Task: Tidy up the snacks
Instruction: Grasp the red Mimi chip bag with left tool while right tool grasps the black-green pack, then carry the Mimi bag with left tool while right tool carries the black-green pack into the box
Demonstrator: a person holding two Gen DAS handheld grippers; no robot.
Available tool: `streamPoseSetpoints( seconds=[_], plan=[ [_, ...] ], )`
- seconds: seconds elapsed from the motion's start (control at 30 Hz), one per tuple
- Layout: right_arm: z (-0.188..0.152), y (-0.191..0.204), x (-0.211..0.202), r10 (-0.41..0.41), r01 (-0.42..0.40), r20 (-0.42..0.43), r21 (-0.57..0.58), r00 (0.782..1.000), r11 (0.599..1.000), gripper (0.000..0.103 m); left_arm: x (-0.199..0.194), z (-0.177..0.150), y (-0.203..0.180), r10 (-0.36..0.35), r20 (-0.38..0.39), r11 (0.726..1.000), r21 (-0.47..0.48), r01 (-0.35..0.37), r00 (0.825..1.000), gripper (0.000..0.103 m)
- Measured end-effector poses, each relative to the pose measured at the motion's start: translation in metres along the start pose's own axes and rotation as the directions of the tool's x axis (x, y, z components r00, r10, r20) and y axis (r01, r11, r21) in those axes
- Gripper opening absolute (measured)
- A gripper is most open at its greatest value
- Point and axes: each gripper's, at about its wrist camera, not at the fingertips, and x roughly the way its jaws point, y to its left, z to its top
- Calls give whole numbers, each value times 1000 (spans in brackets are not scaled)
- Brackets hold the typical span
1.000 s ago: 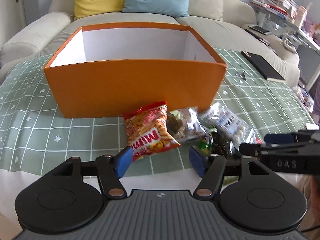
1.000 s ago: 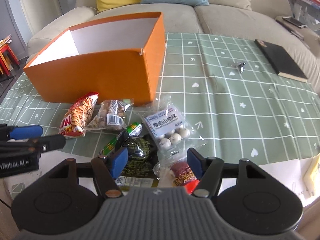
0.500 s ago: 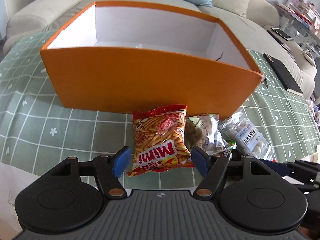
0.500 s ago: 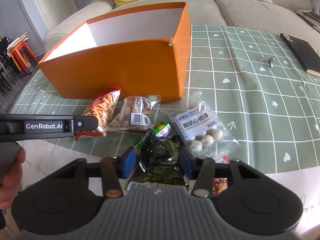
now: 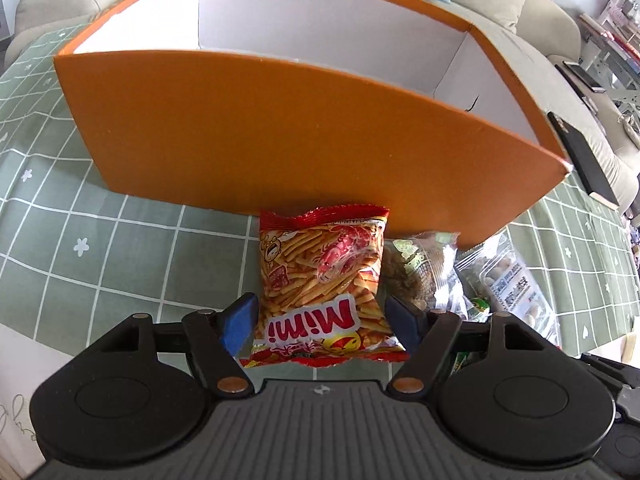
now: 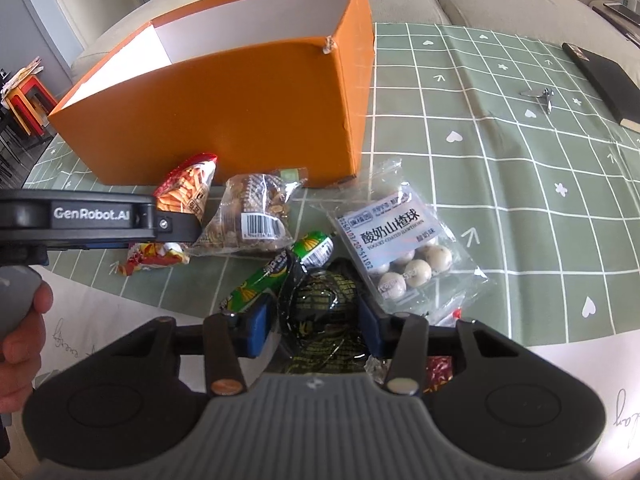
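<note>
A red Mimi chips bag (image 5: 320,272) lies flat against the front wall of the open orange box (image 5: 280,132). My left gripper (image 5: 320,320) straddles the bag's near end; its jaws are opening and the pads stand beside the bag without pressing it. In the right wrist view my right gripper (image 6: 314,324) is shut on a crinkled black-and-yellow packet (image 6: 320,304). Around it lie a green tube snack (image 6: 280,276), a clear bag of brown snacks (image 6: 248,216), a pack of white yogurt balls (image 6: 400,248) and a red packet (image 6: 440,368), partly hidden.
The box (image 6: 224,112) stands on a green checked tablecloth (image 6: 500,200). A black notebook (image 6: 604,80) and a small metal item (image 6: 540,96) lie at the far right. White paper (image 6: 100,320) covers the near edge. A sofa with cushions is behind. A hand (image 6: 20,340) holds the left gripper.
My left gripper came down and forward over the Mimi bag with its jaws widening. My right gripper sank and narrowed its jaws onto the black-and-yellow packet.
</note>
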Motion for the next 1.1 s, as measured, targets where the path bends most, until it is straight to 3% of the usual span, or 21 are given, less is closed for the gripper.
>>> streamPoseSetpoints(
  seconds=[0.2, 0.23, 0.43, 0.7, 1.1],
  plan=[
    [-2, 5, 1, -20, 20, 5, -43, 1000, 999, 45, 7, -1, -3, 14, -12, 1000, 26, -14, 1000, 85],
    [-3, 6, 1, -31, 31, 8, -54, 999, 998, 37, 7, -2, -4, 18, -13, 999, 33, -18, 1000, 82],
    [-4, 6, -2, -19, 20, 8, -64, 1000, 998, 37, 0, -5, -6, 33, -2, 998, 53, -33, 999, 67],
    [-5, 2, -12, 2, -2, 9, -34, 1000, 999, 37, -25, -17, -4, 57, 46, 996, 65, -60, 997, 59],
    [-6, 16, -50, 39, -32, 102, -69, 994, 997, 37, -78, -21, -2, 24, 173, 999, 43, -32, 985, 57]
  ],
)
